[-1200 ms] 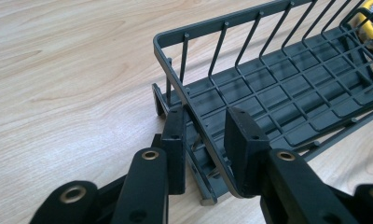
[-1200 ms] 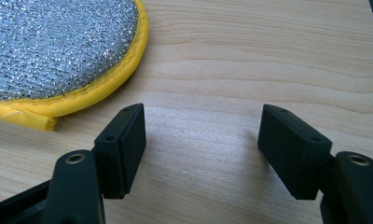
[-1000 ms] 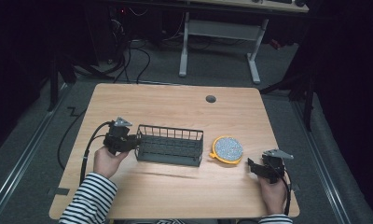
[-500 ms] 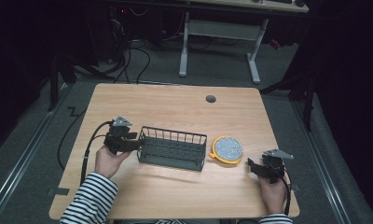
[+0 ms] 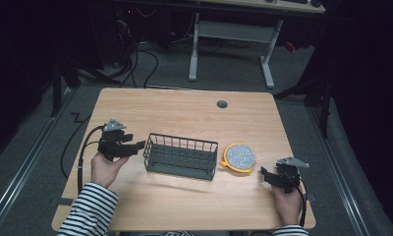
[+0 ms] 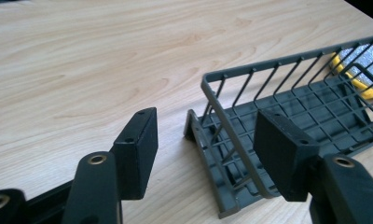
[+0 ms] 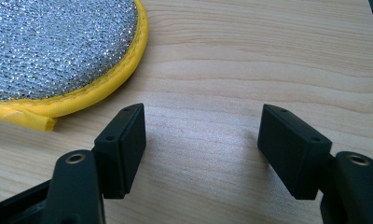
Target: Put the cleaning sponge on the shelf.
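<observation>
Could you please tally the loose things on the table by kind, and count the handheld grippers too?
Wire baskets: 1, the dark wire basket
Scouring pads: 1, the round silver scouring pad with a yellow rim
Handheld grippers: 2, the left gripper with jaws just opened off the basket's end, and the right gripper, open beside the pad
Total: 4

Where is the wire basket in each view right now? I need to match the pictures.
High view: the basket sits mid-table, between the left gripper and the yellow scrubber.
Left gripper view: the basket's near end is right of centre, just beyond the open jaws.
Right gripper view: I cannot find the basket here.
Shared landmark: the scrubber.
</observation>
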`<state>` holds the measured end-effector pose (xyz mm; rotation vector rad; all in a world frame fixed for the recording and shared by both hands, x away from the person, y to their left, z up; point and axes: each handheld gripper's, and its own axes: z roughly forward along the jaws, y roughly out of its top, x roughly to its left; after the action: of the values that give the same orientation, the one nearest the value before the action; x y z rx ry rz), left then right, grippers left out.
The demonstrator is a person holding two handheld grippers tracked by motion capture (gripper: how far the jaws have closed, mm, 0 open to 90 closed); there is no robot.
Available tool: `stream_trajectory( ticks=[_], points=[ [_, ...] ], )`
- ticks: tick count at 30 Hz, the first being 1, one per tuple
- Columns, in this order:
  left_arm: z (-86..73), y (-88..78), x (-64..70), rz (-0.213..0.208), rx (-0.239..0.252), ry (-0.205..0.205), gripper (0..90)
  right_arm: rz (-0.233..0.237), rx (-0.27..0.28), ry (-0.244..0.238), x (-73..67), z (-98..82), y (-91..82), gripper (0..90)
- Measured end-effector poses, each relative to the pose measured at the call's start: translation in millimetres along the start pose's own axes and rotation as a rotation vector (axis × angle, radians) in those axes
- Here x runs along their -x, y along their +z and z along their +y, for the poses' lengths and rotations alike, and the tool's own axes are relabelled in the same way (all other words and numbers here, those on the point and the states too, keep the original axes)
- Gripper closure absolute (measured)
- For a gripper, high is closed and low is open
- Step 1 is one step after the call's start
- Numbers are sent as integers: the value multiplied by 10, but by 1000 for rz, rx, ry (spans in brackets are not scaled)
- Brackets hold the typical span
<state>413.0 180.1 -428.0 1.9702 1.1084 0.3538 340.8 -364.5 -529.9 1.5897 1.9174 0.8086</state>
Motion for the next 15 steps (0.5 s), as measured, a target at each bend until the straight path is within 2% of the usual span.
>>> stream_trajectory(
  ticks=[4, 15],
  points=[
    [-56, -53, -42, 25, 23, -24, 386, 0, 0, 0, 0, 0, 0, 325],
    [-354, -150, -225, 72, 45, -105, 373, 0, 0, 0, 0, 0, 0, 324]
  ],
)
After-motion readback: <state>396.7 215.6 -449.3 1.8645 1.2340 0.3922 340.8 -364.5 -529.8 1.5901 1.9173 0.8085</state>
